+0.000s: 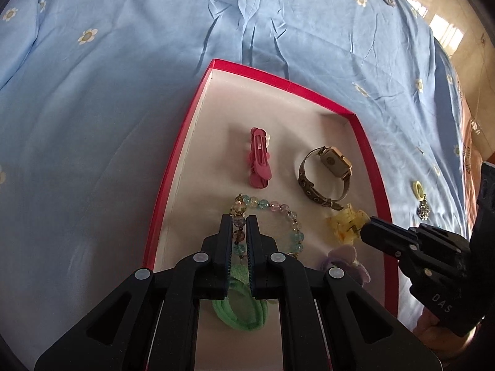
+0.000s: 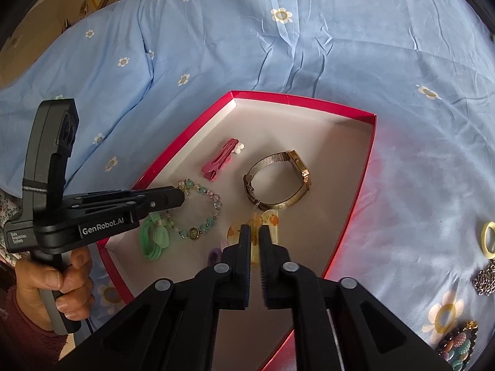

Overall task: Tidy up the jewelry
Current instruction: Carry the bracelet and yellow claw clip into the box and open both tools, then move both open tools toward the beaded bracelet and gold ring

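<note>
A red box lies on the blue bedsheet and holds a pink hair clip, a gold watch, a pastel bead bracelet, a green hair tie, a purple flower piece and a yellow claw clip. My left gripper is shut on the bead bracelet. My right gripper is shut on the yellow claw clip, low inside the box.
On the sheet to the right of the box lie a yellow ring, a sparkly silver pendant and a multicoloured bead piece. The bed edge and floor are at the far right.
</note>
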`<state>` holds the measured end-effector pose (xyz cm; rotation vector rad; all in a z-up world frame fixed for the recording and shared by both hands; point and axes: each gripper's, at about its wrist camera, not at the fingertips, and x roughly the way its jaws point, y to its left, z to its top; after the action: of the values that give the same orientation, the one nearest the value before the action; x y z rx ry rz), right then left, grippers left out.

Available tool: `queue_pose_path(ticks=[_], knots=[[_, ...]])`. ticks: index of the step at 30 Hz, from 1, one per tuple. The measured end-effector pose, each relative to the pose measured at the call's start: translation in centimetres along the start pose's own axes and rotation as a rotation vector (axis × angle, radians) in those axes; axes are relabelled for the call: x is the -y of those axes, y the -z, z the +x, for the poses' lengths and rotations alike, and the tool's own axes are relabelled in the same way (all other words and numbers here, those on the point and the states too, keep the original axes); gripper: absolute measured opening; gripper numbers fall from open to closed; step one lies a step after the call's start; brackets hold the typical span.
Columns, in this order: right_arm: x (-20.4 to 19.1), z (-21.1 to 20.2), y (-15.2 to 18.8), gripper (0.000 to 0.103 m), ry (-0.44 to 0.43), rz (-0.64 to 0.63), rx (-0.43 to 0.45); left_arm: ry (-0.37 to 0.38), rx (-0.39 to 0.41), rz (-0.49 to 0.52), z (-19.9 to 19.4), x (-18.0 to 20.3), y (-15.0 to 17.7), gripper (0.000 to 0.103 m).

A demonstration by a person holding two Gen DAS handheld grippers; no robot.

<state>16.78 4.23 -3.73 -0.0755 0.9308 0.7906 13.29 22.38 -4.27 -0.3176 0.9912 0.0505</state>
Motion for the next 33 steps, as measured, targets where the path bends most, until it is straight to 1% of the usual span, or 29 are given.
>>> queue_pose_path(ticks=[4, 7, 9, 14, 15, 17, 20, 23, 26, 33], knots=[[-0.1, -0.1, 0.1, 0.009, 0.000, 0.005, -0.001, -0.013, -0.002, 0.003, 0.0, 0.3, 0.0, 0.007], [-0.1, -0.1, 0.1, 0.009, -0.001, 0.007, -0.002, -0.015, -0.003, -0.003, 0.0, 0.2, 0.0, 0.013], [0.0, -0.2, 0.1, 0.009, -0.005, 0.012, -0.006, -0.020, -0.001, -0.006, -0.2, 0.2, 0.0, 0.021], [0.0, -0.5, 0.4, 0.011, -0.018, 0.025, -0.014, -0.020, 0.010, -0.006, -1.0, 0.4, 0.0, 0.027], [0.1, -0.6, 0.5, 0.014, -0.020, 0.028, -0.014, -0.022, 0.012, -0.006, -1.1, 0.5, 0.0, 0.030], [0.1, -1.0, 0.6, 0.017, -0.023, 0.033, -0.009, -0.025, 0.021, -0.004, -1.7, 0.8, 0.1, 0.033], [0.0, -2.1, 0.9, 0.019, -0.028, 0.036, 0.007, -0.020, 0.032, -0.004, -2.5, 1.2, 0.4, 0.033], [0.2, -3.4, 1.2, 0.020, -0.028, 0.047, 0.025, -0.008, 0.039, -0.011, -3.3, 1.7, 1.0, 0.035], [0.8, -4.9, 2.0, 0.024, -0.024, 0.064, 0.040, 0.009, 0.041, -0.021, -4.0, 2.2, 1.7, 0.038], [2.5, -8.2, 4.1, 0.024, 0.009, 0.101, 0.062, 0.048, 0.035, 0.017, -5.1, 5.1, 3.2, 0.038]])
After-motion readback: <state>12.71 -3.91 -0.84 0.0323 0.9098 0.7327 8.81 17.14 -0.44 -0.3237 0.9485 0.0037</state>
